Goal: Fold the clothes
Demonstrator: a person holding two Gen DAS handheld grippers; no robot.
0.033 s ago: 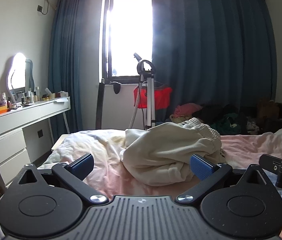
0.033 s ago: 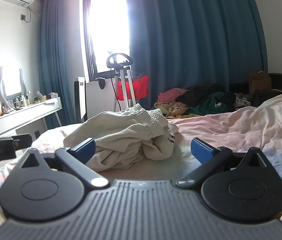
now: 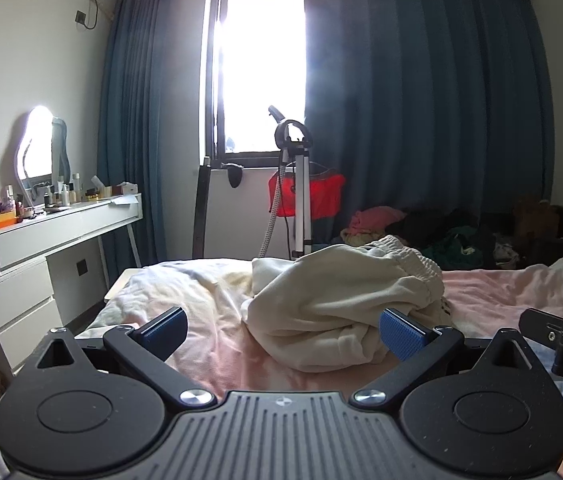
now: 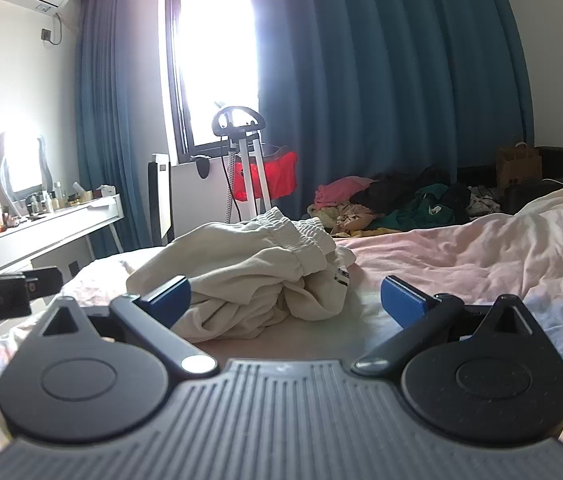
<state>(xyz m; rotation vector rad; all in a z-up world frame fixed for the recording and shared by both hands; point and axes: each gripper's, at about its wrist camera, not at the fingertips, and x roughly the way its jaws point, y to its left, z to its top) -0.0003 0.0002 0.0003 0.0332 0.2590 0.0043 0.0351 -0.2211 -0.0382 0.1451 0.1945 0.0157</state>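
Left gripper (image 3: pixel 283 330) low over the bed, blue pads spread wide, nothing between them. Right gripper (image 4: pixel 286 300) just the same: fingers apart, empty. Ahead of both sits the cream sweatpants (image 3: pixel 345 304), a crumpled heap on the pink bedsheet (image 3: pixel 513 284), elastic waistband bunched on top, folds tumbling down the front, a small label showing at the right edge. Beyond the bed, a garment steamer (image 3: pixel 297 184) stands by the bright window (image 3: pixel 261 68), blue curtains (image 3: pixel 421 100) alongside.
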